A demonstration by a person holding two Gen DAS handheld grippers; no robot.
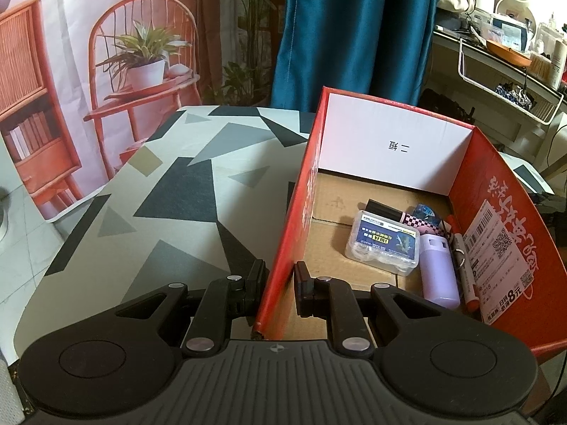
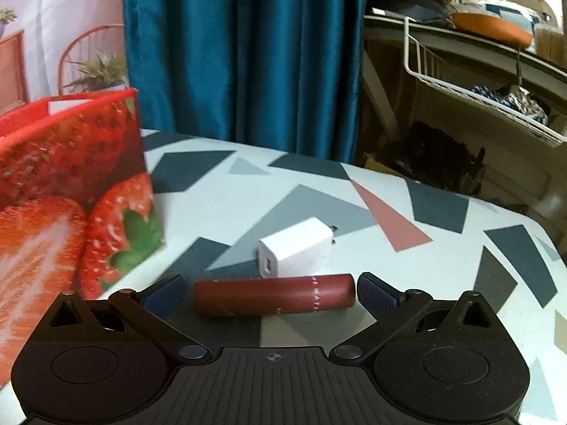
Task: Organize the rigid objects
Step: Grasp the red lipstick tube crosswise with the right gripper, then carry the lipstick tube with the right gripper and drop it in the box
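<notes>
My left gripper (image 1: 280,285) is shut on the near left wall of the red cardboard box (image 1: 301,191), one finger outside, one inside. In the box lie a clear plastic case (image 1: 382,242), a lilac rectangular item (image 1: 439,271), a red marker (image 1: 464,265), a black tube (image 1: 384,209) and a blue tape roll (image 1: 427,211). My right gripper (image 2: 274,292) is open, its fingers on either side of a dark red tube (image 2: 274,295) lying crosswise on the table. A white charger plug (image 2: 296,251) lies just behind the tube. The box's strawberry-printed wall (image 2: 71,194) stands to the left.
The table has a grey, black and white geometric cloth (image 1: 170,191). A blue curtain (image 2: 241,53) hangs behind it. A cluttered shelf with a white wire basket (image 2: 478,81) stands to the right, past the table edge.
</notes>
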